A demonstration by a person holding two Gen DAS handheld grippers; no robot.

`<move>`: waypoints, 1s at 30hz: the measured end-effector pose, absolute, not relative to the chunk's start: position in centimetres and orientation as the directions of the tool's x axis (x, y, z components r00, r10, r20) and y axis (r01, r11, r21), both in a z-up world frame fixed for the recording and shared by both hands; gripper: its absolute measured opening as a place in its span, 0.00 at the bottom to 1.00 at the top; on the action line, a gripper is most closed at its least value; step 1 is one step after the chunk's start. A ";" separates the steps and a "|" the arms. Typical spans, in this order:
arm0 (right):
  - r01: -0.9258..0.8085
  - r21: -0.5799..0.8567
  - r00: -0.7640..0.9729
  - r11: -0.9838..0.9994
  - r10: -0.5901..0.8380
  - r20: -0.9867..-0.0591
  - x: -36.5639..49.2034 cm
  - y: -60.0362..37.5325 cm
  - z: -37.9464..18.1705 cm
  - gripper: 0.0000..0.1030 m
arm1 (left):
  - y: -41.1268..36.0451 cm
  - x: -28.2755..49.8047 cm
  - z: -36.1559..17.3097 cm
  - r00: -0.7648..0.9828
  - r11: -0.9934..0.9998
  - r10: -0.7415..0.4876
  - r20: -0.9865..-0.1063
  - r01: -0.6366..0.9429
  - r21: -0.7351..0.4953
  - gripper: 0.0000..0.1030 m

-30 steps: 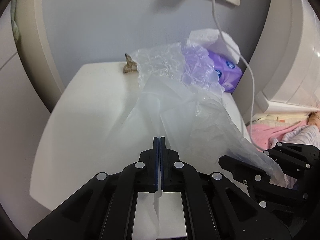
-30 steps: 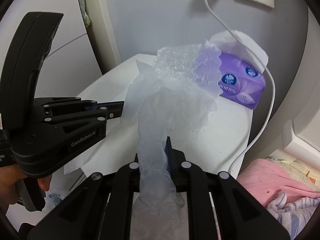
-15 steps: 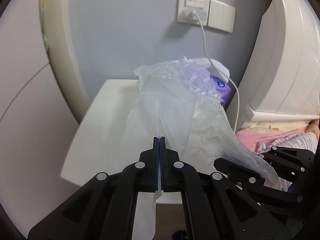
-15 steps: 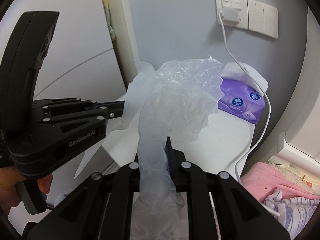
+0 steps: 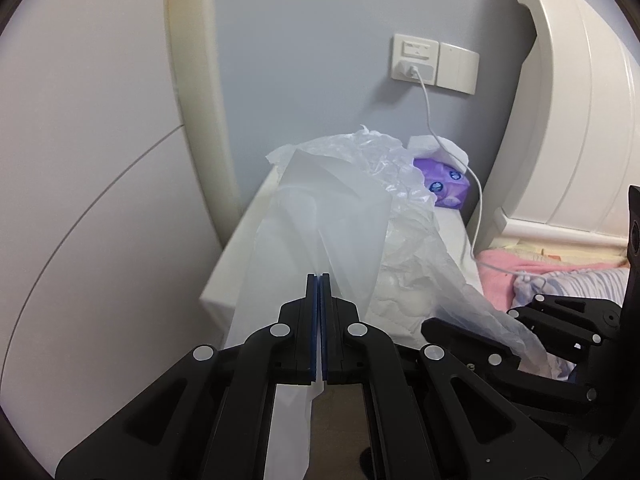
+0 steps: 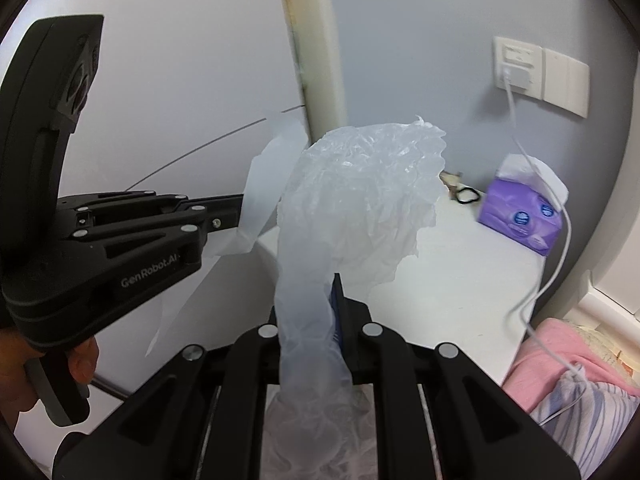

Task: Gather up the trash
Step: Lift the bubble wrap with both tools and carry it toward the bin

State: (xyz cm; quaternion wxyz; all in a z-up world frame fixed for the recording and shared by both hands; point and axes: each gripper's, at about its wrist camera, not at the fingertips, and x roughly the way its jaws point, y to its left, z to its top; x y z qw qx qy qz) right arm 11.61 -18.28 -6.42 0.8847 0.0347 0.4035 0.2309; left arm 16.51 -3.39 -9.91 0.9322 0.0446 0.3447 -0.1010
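My left gripper [image 5: 319, 280] is shut on a smooth sheet of clear plastic film [image 5: 328, 216] that hangs past its fingers. My right gripper [image 6: 330, 284] is shut on a crumpled clear plastic bag [image 6: 360, 200], which bunches up over the jaws. Both pieces are held in the air in front of a white nightstand [image 5: 240, 256]. In the right wrist view the left gripper [image 6: 240, 212] is at the left, with the film [image 6: 264, 184] in its tips. In the left wrist view the right gripper [image 5: 440, 326] is at the lower right, with the bag [image 5: 416, 248].
On the nightstand [image 6: 460, 280] stand a purple tissue pack [image 6: 520, 216], a black ring [image 6: 466, 196] and a small brown object [image 6: 450, 180]. A white charger cable [image 6: 556, 248] runs from a wall socket [image 6: 516, 64] to the bed with pink bedding [image 6: 568, 356]. A white headboard [image 5: 568, 120] is at the right.
Both grippers have drawn back and up from the nightstand with the plastic still in them. The nightstand now looks smaller and farther, and the wall socket has come into view.
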 end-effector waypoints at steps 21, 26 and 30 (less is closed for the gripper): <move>-0.585 0.254 0.464 0.770 0.575 -0.674 2.7 -8.5 -5.1 0.12 | 7.1 4.8 -10.7 0.757 1.000 -0.013 -0.653 0.018 0.000 0.00; -0.620 0.259 0.426 0.741 0.594 -0.683 1.6 -6.7 -5.9 0.12 | 9.1 2.9 -11.7 0.747 1.000 0.012 -0.665 -0.023 -0.007 0.00; -0.643 0.265 0.395 0.719 0.608 -0.689 1.1 -5.7 -6.6 0.12 | 10.6 1.6 -12.7 0.732 0.998 0.031 -0.680 -0.056 -0.014 0.00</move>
